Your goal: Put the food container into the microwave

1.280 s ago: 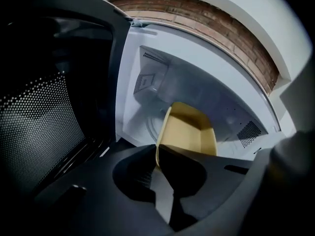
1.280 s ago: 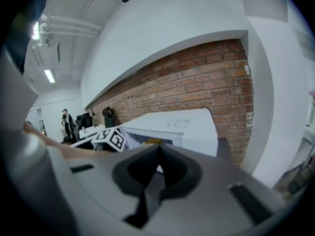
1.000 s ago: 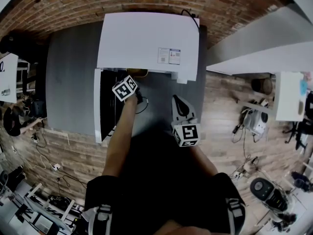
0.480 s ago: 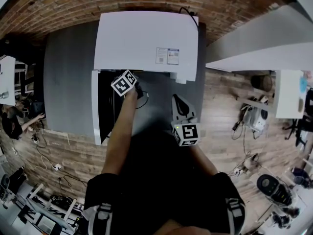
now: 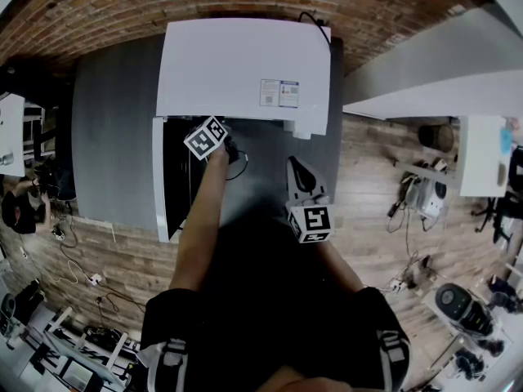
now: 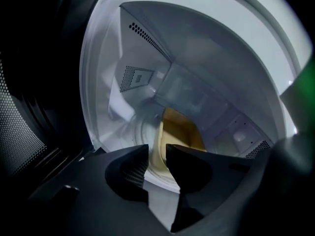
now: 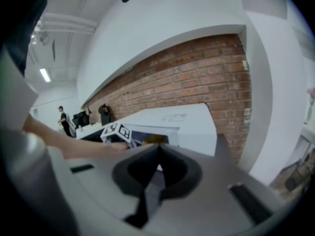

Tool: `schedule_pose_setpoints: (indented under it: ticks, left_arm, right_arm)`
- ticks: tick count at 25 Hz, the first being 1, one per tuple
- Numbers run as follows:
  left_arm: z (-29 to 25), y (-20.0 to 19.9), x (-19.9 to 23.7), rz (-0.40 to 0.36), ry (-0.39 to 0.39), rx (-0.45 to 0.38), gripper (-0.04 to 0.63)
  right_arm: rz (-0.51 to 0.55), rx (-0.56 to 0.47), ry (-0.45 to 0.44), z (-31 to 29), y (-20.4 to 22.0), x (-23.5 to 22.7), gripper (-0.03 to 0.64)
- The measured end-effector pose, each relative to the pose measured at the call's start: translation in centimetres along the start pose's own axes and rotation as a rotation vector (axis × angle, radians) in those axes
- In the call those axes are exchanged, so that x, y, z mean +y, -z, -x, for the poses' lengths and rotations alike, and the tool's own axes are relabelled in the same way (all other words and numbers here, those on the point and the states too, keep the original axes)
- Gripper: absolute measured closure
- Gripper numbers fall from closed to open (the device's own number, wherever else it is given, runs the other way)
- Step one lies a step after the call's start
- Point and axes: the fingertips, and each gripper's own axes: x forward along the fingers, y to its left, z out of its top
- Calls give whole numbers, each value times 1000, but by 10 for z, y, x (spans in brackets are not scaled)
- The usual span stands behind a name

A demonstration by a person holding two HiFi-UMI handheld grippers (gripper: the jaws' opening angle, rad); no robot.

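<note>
We work at the grey counter (image 5: 114,121) against the brick wall, where the white microwave (image 5: 245,68) stands with its door (image 5: 160,178) swung out to the left. The lit cavity (image 6: 147,58) is open to us. The yellow food container (image 6: 179,132) sits inside it on the turntable (image 6: 138,127), near the middle of the floor, so we judge the placing done and the step in hand to be the letting-go and the retreat.

The left gripper (image 6: 156,154) reaches into the mouth of the cavity, pointing downward. Its jaws have just been opening and now stand apart. The container's near edge shows through the gap, and the pads do not seem to press on it. We cannot tell whether that edge lies right between the tips or just beyond them.

To do this well, we keep the jaws wide and draw the left gripper straight back along the line it points. We lift a little first, so that neither tip drags the rim and tilts or slides the container off centre. We also mind the upper lip of the opening and the door on the left side, since the marker cube (image 5: 206,137) rides close under the microwave's front edge.

The right gripper (image 7: 158,154) hangs in front of the microwave with its jaws closed together and nothing in them, well clear of the door. We leave it there until the left one is out.
</note>
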Motion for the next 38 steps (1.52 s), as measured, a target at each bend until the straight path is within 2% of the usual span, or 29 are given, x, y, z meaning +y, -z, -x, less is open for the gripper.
schedule_pose_setpoints:
  ticks: [18,22,29,38]
  left_arm:
    - [38,4,8,30,34,-45,442]
    - [63,6,6,9,64,-78,494]
    - [121,9,-14,-135,182,-128,551]
    - [225,-26,-69,-342,317,-346,558]
  right_arm:
    - [7,-20,-7,14,-8,13,584]
    - [18,-36,-8,17,-11,18,584]
    - [41,-66,-10,24,-22,25,584]
    - [60,-99,-3,35,-34,33,584]
